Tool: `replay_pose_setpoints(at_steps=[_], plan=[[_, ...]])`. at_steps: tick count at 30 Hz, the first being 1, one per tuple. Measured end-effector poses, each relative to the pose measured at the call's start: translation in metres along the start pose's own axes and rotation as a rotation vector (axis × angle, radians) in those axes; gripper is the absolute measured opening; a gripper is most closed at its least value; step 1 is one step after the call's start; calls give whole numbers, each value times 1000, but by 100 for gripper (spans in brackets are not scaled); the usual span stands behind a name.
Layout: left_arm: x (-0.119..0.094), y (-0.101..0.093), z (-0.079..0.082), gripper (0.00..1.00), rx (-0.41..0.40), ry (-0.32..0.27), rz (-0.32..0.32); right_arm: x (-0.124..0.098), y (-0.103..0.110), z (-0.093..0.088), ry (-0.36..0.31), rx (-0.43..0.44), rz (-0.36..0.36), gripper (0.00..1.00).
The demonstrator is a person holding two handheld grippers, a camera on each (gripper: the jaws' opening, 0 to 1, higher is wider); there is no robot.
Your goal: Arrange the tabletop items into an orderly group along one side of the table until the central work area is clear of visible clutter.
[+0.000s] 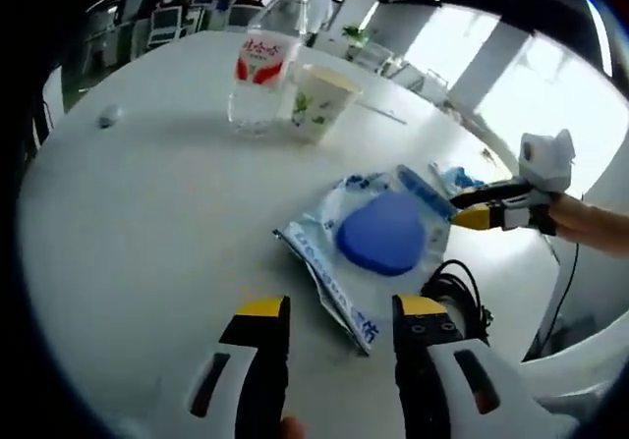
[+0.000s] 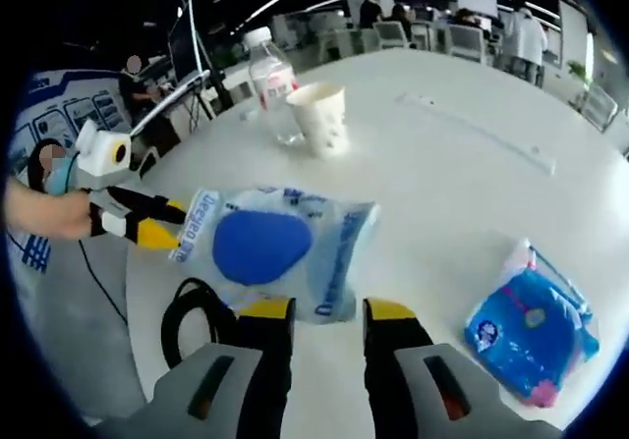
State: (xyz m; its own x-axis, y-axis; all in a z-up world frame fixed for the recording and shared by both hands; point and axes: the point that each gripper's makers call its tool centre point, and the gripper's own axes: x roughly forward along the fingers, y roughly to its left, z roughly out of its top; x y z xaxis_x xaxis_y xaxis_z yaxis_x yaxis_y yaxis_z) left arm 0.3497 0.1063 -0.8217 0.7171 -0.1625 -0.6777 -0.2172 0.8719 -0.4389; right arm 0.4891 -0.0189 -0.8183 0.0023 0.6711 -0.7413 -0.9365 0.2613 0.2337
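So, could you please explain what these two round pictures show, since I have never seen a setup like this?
There is no robot here. A person holds a two-jaw tool in each hand, and a small fisheye camera rides on each tool, hence the round pictures.

The left gripper view looks along the left gripper, whose yellow-tipped jaws rise from the bottom. The right gripper view does the same for the right gripper. Each tool also appears at the side of the other's picture.

On the white table stand a water bottle and a paper cup, close together. Nearer lie a clear bag with something round and blue inside, a black cable and a blue packet.

Both tools sit at opposite edges of the bag with jaws apart; nothing is clearly gripped.
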Motion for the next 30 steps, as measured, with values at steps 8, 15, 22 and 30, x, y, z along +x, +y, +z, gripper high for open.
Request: replay_pose_setpoints(at_steps=[8, 15, 22, 30], plan=[[3, 1, -6, 21, 26, 27, 8, 0, -3, 0, -3, 28, -6, 11], [4, 2, -7, 1, 53, 36, 13, 1, 2, -5, 8, 50, 4, 0], [5, 5, 8, 0, 114, 29, 41, -3, 4, -5, -13, 29, -17, 0], [9, 2, 30, 0, 229, 20, 58, -15, -1, 1, -73, 39, -56, 0]])
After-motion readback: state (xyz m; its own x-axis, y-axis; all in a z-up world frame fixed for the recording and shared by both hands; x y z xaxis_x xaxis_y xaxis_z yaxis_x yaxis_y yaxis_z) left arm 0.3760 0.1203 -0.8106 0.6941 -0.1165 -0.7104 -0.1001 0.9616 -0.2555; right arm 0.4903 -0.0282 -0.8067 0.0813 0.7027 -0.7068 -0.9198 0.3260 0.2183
